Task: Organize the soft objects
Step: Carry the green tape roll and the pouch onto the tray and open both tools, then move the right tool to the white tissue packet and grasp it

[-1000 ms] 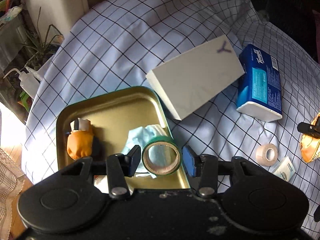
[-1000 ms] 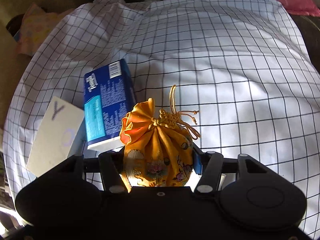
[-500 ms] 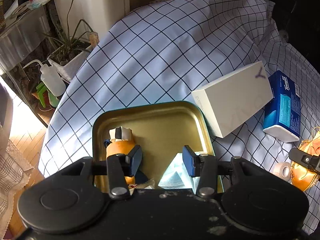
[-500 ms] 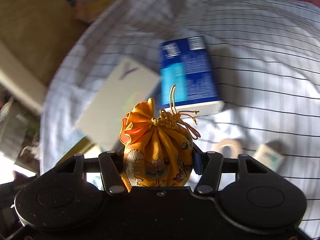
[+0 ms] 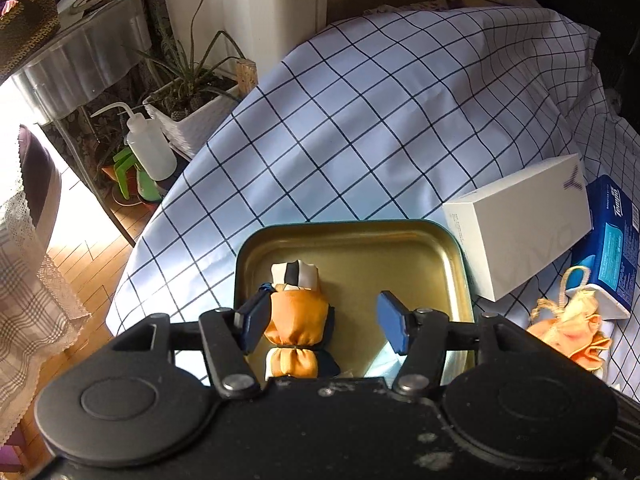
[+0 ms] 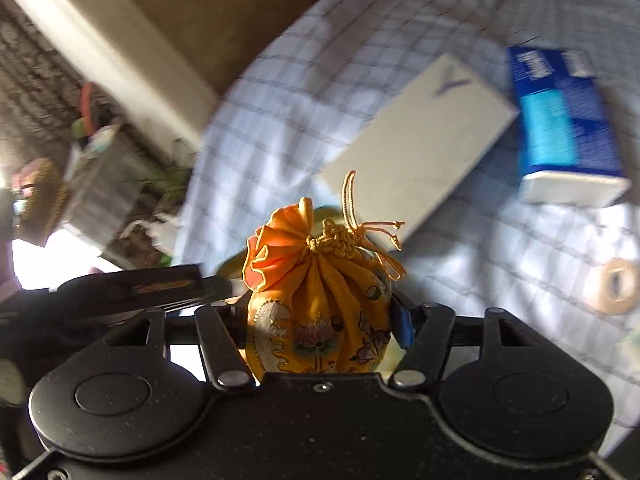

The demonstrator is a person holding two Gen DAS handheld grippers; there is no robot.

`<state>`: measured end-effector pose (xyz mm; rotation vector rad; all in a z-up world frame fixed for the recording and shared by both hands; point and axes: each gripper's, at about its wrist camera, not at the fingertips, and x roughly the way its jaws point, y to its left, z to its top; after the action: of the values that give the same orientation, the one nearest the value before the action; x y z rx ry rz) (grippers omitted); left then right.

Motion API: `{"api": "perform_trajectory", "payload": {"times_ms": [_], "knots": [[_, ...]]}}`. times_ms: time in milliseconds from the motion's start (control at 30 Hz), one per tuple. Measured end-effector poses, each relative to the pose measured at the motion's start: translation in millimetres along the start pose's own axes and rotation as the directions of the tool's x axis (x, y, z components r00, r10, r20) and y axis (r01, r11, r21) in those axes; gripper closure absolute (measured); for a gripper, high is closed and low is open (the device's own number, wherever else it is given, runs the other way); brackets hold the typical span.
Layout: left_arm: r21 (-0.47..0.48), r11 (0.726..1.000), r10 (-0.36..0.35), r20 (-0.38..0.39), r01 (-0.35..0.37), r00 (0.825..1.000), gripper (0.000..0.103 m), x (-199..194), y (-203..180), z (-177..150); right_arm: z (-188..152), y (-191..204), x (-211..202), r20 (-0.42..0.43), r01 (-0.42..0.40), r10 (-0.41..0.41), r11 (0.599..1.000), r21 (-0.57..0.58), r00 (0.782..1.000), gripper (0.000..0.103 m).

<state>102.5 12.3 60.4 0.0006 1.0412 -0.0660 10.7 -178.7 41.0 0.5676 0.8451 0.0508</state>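
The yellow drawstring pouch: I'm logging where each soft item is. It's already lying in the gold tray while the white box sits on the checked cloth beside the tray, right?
Not quite. The yellow drawstring pouch is between the right tool's opening pads, not lying in the gold tray, as the right wrist view shows. The white box is on the checked cloth beside the tray.

A: Left wrist view sharp, sun blown out at left over the wooden floor (image 5: 86, 256), soft shadows across the checked cloth (image 5: 360, 128).
B: Right wrist view motion-blurred; only the yellow pouch (image 6: 320, 304) crisp. Fisheye bends both edges, glare at left.
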Motion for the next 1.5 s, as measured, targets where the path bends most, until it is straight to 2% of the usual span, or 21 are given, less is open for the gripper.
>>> {"api": "perform_trajectory", "payload": {"times_ms": [133,333,733,800,900,1167,1333,1500], "knots": [[-0.012,1.000,0.008,0.003,-0.008,1.000,0.043,0,5,1,-3,3,8,-0.020,-0.059,0.060,0.998,0.036,0.998,0.040],[-0.004,1.000,0.005,-0.001,-0.005,1.000,0.040,1,6,1,-3,-3,7,-0.011,-0.027,0.028,0.998,0.049,1.000,0.040],[0.041,0.999,-0.014,-0.028,0.015,0.999,0.029,6,-3,-3,-7,-1,11,-0.025,0.089,-0.089,0.996,-0.008,0.996,0.040],[0.060,0.998,-0.016,-0.035,0.018,0.999,0.024,7,-7,-4,-7,-2,11,-0.027,0.101,-0.101,0.995,-0.013,0.994,0.040],[0.079,0.997,-0.018,-0.044,0.022,0.999,0.023,8,-11,-6,-7,-5,11,-0.032,0.130,-0.130,0.991,-0.014,0.991,0.040],[0.119,0.992,-0.045,-0.053,0.051,0.998,0.021,6,-29,-11,-7,-19,2,-0.033,0.208,-0.208,0.978,-0.013,0.978,0.040],[0.140,0.988,-0.058,-0.055,0.065,0.997,0.021,3,-45,-15,-5,-38,-16,-0.009,0.249,-0.249,0.968,0.033,0.968,0.040],[0.168,0.983,-0.070,-0.051,0.078,0.996,0.021,0,-63,-21,-1,-61,-39,0.051,0.323,-0.328,0.942,0.090,0.943,0.040]]}}
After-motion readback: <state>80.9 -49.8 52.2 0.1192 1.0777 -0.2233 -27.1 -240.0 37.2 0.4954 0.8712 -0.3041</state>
